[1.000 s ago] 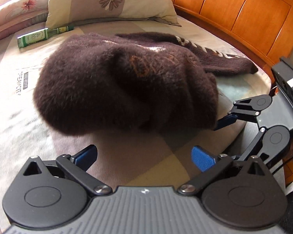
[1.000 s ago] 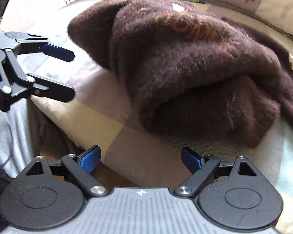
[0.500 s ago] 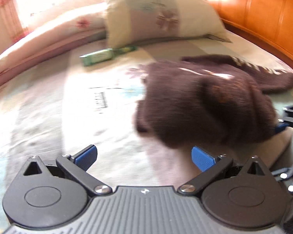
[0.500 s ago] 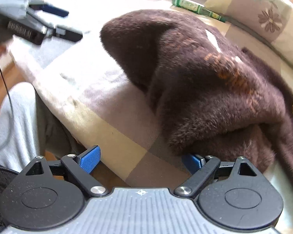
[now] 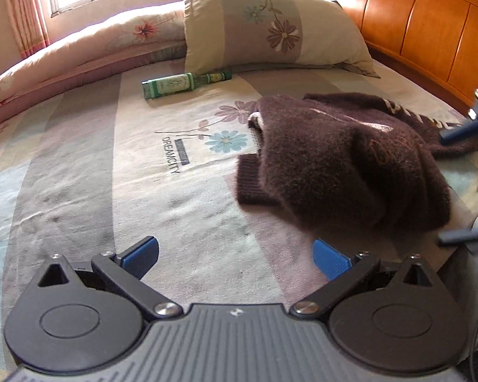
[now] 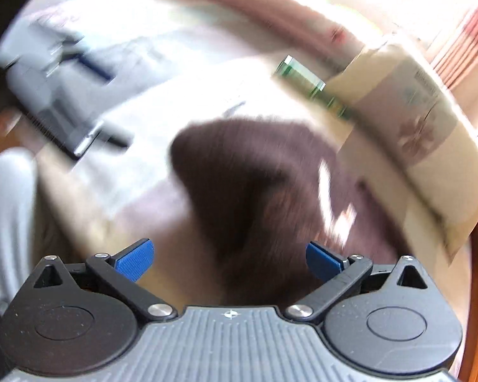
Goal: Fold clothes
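Observation:
A fuzzy dark brown sweater (image 5: 344, 162) lies bunched in a loose fold on the bed, right of centre in the left wrist view. My left gripper (image 5: 235, 256) hovers open over bare bedspread, to the sweater's lower left, with nothing between its blue pads. The right wrist view is blurred by motion. There the sweater (image 6: 258, 184) shows as a brown heap beyond my right gripper (image 6: 229, 258), whose jaws are opening wide and hold nothing. The right gripper's fingertips (image 5: 459, 135) also poke in at the right edge of the left wrist view, beside the sweater.
A green glass bottle (image 5: 181, 84) lies on the bedspread (image 5: 111, 175) in front of a flowered pillow (image 5: 267, 28). A rolled quilt (image 5: 79, 51) runs along the far left. The orange wooden headboard (image 5: 430, 22) curves along the right. A person's grey-clad leg (image 6: 6, 210) is at the bed's edge.
Both grippers have pulled back and risen from the sweater, which now lies farther away. The left view has swung left over bare bedspread. The right gripper has rolled and opened wider.

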The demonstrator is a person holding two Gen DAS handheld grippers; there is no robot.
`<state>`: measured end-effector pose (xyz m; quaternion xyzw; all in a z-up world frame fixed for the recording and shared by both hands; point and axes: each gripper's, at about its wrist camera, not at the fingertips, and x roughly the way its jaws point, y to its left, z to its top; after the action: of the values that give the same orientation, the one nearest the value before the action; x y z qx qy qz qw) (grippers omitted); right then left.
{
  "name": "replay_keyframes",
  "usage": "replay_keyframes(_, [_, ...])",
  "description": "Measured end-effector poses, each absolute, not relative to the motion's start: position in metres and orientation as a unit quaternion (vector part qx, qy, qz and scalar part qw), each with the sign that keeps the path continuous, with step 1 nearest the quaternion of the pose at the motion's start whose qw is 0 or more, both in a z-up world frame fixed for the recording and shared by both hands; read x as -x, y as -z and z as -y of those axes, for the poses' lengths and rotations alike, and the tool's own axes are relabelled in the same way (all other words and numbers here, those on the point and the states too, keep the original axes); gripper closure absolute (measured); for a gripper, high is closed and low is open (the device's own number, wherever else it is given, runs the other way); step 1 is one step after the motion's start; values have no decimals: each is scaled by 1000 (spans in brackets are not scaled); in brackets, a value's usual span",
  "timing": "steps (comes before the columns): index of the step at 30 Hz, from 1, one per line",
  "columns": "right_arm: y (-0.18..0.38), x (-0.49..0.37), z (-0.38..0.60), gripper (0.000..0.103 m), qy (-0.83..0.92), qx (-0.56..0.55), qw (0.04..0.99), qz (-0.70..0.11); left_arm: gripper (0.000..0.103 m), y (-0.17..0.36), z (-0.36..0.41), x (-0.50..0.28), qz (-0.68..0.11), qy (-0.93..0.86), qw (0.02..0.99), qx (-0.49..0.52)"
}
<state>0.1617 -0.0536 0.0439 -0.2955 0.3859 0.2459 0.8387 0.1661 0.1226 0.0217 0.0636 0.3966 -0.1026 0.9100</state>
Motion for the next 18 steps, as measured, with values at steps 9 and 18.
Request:
replay_keyframes(9, [1, -209, -38, 0, -219, 351, 844, -341, 1, -31, -173, -156, -397, 55, 916, -36])
replay_keyframes(18, [-11, -221, 17, 0, -119, 344, 879, -308, 1, -24, -170, -158, -405, 72, 910, -49])
